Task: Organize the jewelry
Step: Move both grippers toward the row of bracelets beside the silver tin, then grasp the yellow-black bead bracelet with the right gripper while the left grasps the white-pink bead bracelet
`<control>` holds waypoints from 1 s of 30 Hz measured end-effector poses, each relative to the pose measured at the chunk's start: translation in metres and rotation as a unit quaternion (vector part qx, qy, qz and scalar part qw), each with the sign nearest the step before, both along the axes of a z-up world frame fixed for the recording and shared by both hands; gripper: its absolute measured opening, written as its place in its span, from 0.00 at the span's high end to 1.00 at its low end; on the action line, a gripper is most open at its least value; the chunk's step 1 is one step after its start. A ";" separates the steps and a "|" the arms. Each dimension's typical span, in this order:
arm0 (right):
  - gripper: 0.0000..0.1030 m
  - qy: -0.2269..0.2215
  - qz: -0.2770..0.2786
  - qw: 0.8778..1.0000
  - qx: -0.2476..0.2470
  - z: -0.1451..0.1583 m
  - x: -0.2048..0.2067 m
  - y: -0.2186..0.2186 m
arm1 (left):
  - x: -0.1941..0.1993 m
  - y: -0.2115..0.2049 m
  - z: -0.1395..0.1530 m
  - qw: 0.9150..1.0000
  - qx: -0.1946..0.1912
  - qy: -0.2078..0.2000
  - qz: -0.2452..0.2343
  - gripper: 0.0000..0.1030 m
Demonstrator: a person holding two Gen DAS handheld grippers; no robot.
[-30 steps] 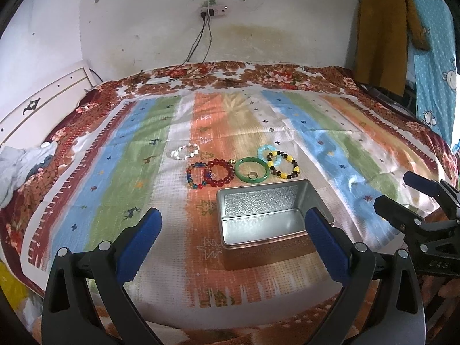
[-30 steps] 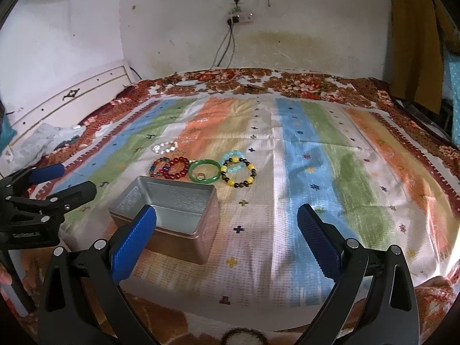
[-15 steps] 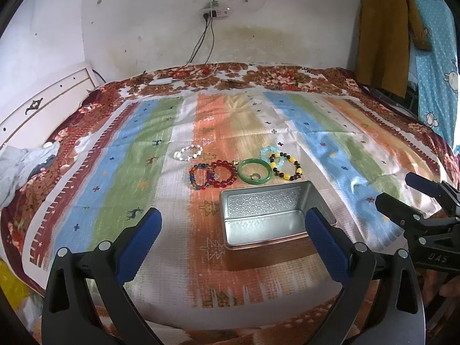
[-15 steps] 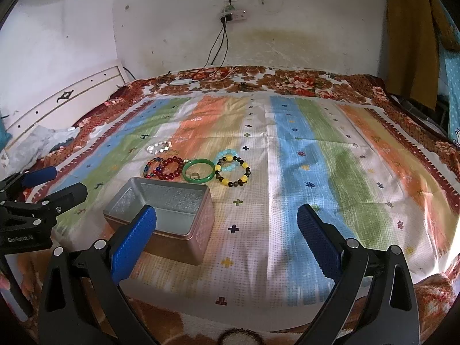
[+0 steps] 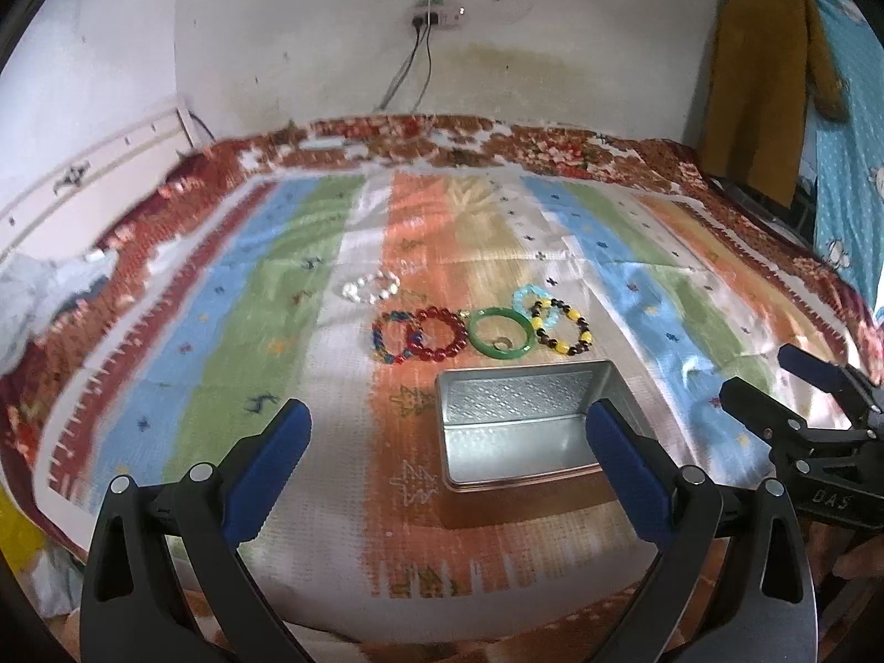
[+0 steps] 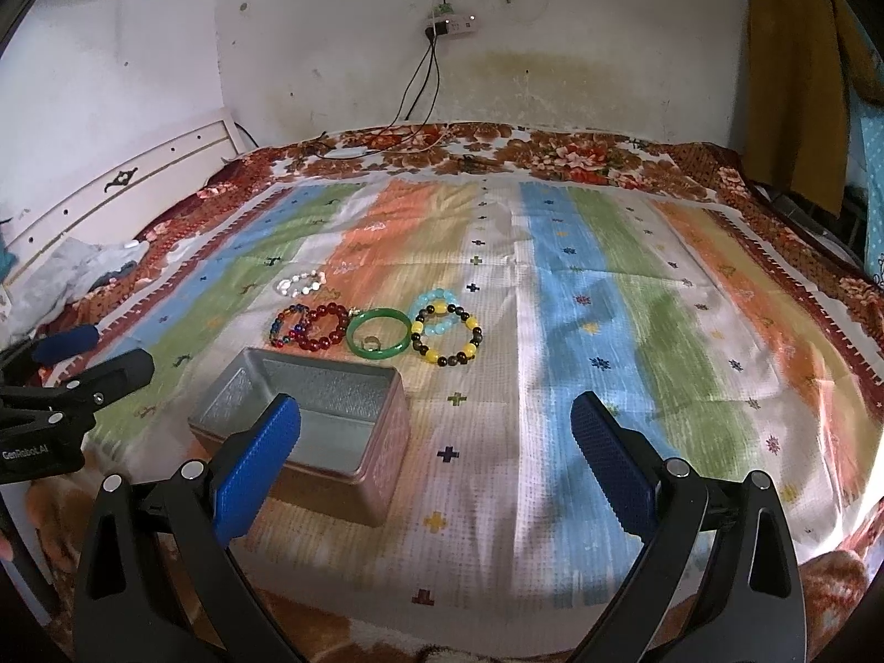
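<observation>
An open, empty silver tin (image 5: 538, 425) sits on the striped cloth; it also shows in the right wrist view (image 6: 309, 414). Behind it lie a white bead bracelet (image 5: 371, 286), a multicolour bead bracelet (image 5: 387, 338), a red bead bracelet (image 5: 439, 334), a green bangle (image 5: 501, 332) with a small ring inside, a light blue bracelet (image 5: 529, 298) and a yellow-and-black bracelet (image 5: 562, 327). My left gripper (image 5: 447, 442) is open and empty, in front of the tin. My right gripper (image 6: 436, 436) is open and empty, to the tin's right.
The striped cloth (image 6: 608, 331) covers a bed with a floral blanket border (image 6: 552, 157). A white headboard (image 6: 110, 188) stands at left. Cables hang from a wall socket (image 6: 447, 22). Clothes (image 5: 762, 83) hang at right. Crumpled fabric (image 5: 33, 298) lies at the left edge.
Both grippers have risen and pulled back slightly; the tin and bracelets sit a little lower in view. Nothing on the cloth has moved.
</observation>
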State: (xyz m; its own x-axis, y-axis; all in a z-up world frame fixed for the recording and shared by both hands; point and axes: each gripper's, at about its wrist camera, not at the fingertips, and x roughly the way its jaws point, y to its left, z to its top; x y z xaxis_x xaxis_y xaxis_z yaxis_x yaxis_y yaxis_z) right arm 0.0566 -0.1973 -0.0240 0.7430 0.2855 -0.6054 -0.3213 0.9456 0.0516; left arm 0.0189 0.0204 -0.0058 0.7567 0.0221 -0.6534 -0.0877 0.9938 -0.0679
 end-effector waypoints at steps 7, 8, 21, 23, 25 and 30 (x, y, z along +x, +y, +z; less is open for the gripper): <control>0.03 0.007 -0.003 1.000 0.016 0.006 0.022 0.000 | 0.021 0.014 0.002 1.000 -0.020 0.004 0.018 0.05; 0.03 0.006 -0.003 1.000 0.017 0.007 0.025 0.000 | 0.024 0.014 0.002 1.000 -0.018 0.006 0.018 0.05; 0.03 0.021 0.006 1.000 0.005 0.010 0.069 0.012 | 0.080 0.038 0.007 0.999 -0.013 0.036 0.017 0.05; 0.03 0.027 0.008 1.000 0.001 0.009 0.073 0.015 | 0.088 0.042 0.004 0.999 -0.009 0.044 0.018 0.05; 0.03 0.037 0.017 0.999 -0.003 0.008 0.080 0.019 | 0.094 0.043 0.002 0.998 -0.005 0.052 0.018 0.05; 0.03 0.042 0.026 0.998 -0.027 0.007 0.094 0.029 | 0.111 0.054 0.000 0.998 -0.004 0.061 0.029 0.05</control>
